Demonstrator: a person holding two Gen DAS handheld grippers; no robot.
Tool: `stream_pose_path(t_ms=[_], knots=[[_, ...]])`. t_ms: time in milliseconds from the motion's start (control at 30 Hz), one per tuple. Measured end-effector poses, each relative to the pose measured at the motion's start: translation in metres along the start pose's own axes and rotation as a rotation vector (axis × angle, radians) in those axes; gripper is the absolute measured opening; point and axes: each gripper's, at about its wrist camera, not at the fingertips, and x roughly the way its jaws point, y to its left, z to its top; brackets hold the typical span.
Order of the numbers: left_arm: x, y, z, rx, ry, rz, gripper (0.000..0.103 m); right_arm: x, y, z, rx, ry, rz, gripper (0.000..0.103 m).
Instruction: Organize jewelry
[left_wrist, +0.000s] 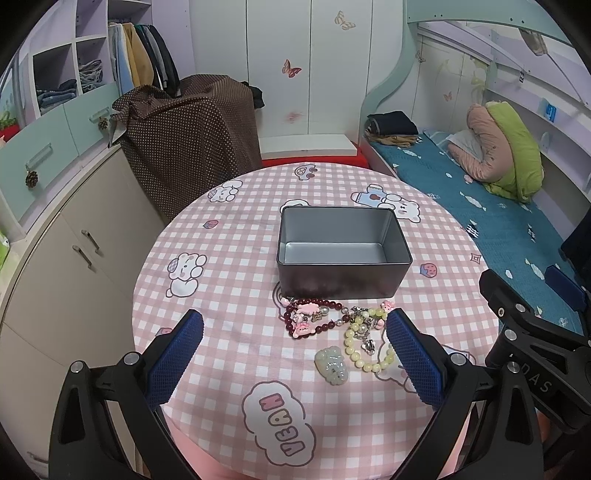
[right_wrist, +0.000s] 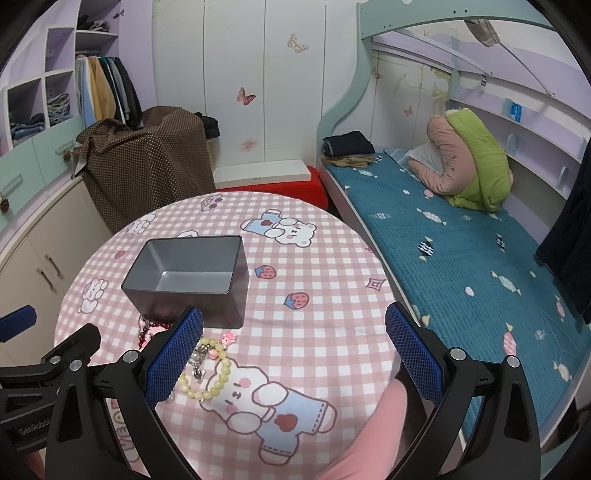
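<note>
An empty dark metal box (left_wrist: 343, 254) stands open on the round table with the pink checked cloth (left_wrist: 229, 258). Just in front of it lie a dark red bead bracelet with pink charms (left_wrist: 310, 319), a pale yellow bead bracelet (left_wrist: 364, 345) and a green jade pendant (left_wrist: 332, 365). My left gripper (left_wrist: 295, 332) is open above the near table, the jewelry between its fingers. My right gripper (right_wrist: 293, 332) is open and empty over the cloth, right of the box (right_wrist: 188, 275); the yellow bracelet (right_wrist: 210, 373) lies by its left finger (right_wrist: 177, 354).
A bed with a teal cover (right_wrist: 461, 258) runs along the right of the table. A brown dotted cloth covers something (left_wrist: 184, 147) behind the table. White cabinets (left_wrist: 66, 266) stand at the left. The right gripper's body shows at the left wrist view's right edge (left_wrist: 535, 332).
</note>
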Motion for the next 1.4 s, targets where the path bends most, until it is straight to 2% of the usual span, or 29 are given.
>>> stream_pose_path(t_ms=[1400], knots=[[0.0035,0.0017,-0.0056,-0.01,0.003,-0.018,0.096,0.0014,0.0037,-0.0023,-0.004,0.006,-0.003,0.096]])
